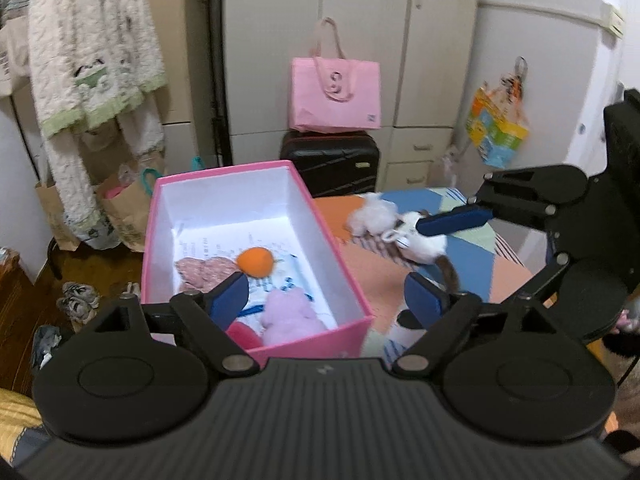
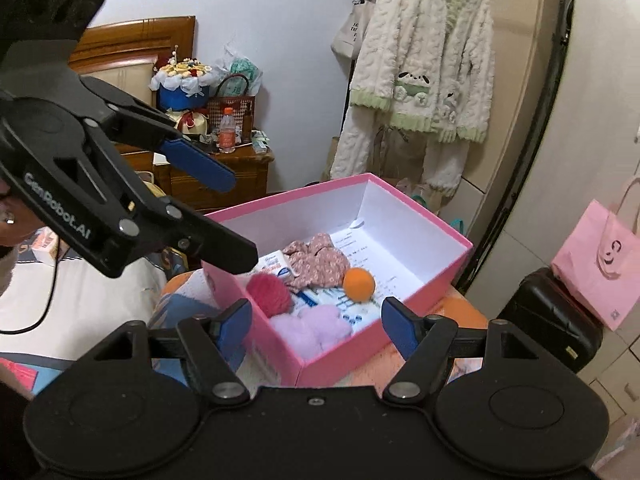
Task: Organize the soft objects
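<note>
A pink box [image 1: 352,280] with a white inside stands on a patchwork-covered table [image 1: 384,276]. In it lie an orange ball [image 1: 256,262], a floral cloth [image 1: 204,270], a lilac plush [image 1: 288,314] and a red yarn ball [image 2: 269,294]. My left gripper [image 1: 326,300] is open above the box's near end, nothing between its pads. My right gripper [image 2: 316,324] is open over the box's near corner, also empty. On the table right of the box lie a white fluffy toy [image 1: 372,216] and a white-and-brown plush [image 1: 428,246], behind the right gripper's upper finger [image 1: 456,220].
A black suitcase [image 1: 330,166] with a pink tote bag [image 1: 336,94] on it stands behind the table by white cupboards. A fluffy white robe [image 1: 92,60] hangs at the left over paper bags. A wooden nightstand [image 2: 224,176] holds bottles and a bouquet.
</note>
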The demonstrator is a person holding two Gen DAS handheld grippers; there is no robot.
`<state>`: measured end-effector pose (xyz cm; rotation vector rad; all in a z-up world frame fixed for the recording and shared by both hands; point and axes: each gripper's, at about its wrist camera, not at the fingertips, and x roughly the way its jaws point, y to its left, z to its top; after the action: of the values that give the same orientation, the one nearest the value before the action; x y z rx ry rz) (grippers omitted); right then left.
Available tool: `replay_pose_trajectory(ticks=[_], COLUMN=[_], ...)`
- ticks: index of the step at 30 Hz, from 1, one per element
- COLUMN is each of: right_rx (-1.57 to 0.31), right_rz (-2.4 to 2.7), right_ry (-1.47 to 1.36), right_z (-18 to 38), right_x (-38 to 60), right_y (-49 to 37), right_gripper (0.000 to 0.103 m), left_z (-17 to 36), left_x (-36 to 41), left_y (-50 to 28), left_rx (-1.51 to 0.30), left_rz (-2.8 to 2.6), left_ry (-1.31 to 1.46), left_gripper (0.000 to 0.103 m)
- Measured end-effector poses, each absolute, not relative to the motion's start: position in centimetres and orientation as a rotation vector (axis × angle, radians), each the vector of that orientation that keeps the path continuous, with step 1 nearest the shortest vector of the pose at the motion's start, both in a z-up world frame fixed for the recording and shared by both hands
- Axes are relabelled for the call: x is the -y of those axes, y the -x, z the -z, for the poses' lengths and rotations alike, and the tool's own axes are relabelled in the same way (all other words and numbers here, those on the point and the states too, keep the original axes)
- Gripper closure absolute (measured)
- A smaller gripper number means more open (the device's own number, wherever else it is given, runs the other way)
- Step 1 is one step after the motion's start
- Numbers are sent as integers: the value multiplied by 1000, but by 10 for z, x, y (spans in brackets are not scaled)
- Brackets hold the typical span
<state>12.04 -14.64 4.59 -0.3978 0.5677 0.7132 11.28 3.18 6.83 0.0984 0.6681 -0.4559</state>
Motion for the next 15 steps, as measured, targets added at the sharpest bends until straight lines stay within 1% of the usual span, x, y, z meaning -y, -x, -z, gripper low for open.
replay_pose_trajectory(ticks=[2,4,6,8,15], right_rx=[-561,-554,-545,-549,-553], right_rz=[-696,-673,-648,-615,-497], right_ry=[393,392,378,338,252], right_z=[-47,-47,-47,-46,-35], right_x=[156,165,175,186,223], right_y=[-111,-102,-96,-93,-86], right_gripper=[25,17,14,13,10], left_z=[-69,-70,-68,-66,-54], left_x=[-24,-18,-11,-3,29], left_y=[-109,-106,-106,-107,-124], left_rx=[-666,-658,-665,-676,-695], left_rz=[479,501,525,548,540], left_ry=[-110,-102,-98,-93,-53], left_gripper=[17,17,15,12,12])
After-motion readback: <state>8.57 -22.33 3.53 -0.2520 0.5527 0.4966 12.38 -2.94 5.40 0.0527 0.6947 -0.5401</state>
